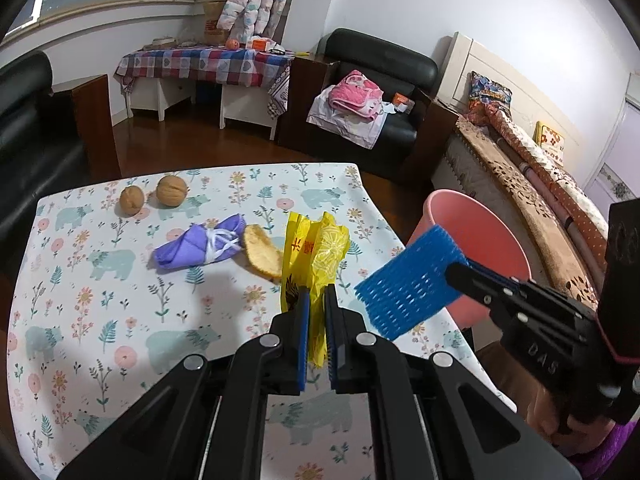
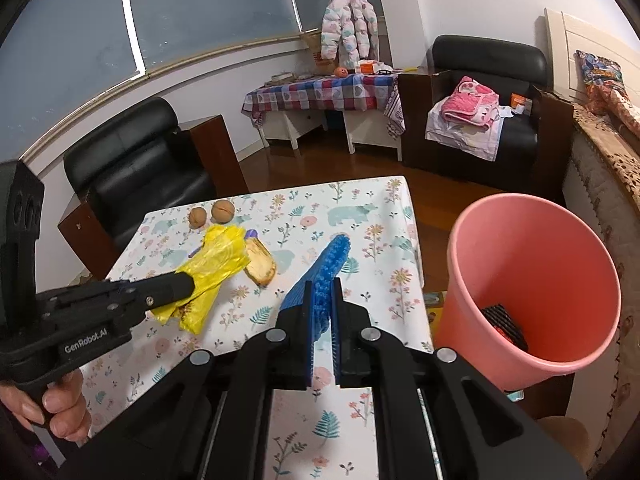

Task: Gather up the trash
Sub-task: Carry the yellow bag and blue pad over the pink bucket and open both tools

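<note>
My left gripper is shut on a yellow plastic wrapper and holds it above the floral table; it also shows in the right wrist view. My right gripper is shut on a blue foam net, also seen in the left wrist view, held near the pink bin. The bin stands off the table's right edge with a dark item inside. A fruit peel and a folded purple cloth lie on the table.
Two walnuts sit at the table's far left. Black armchairs stand beyond the table, one with pink clothes. A bed runs along the right, close behind the bin.
</note>
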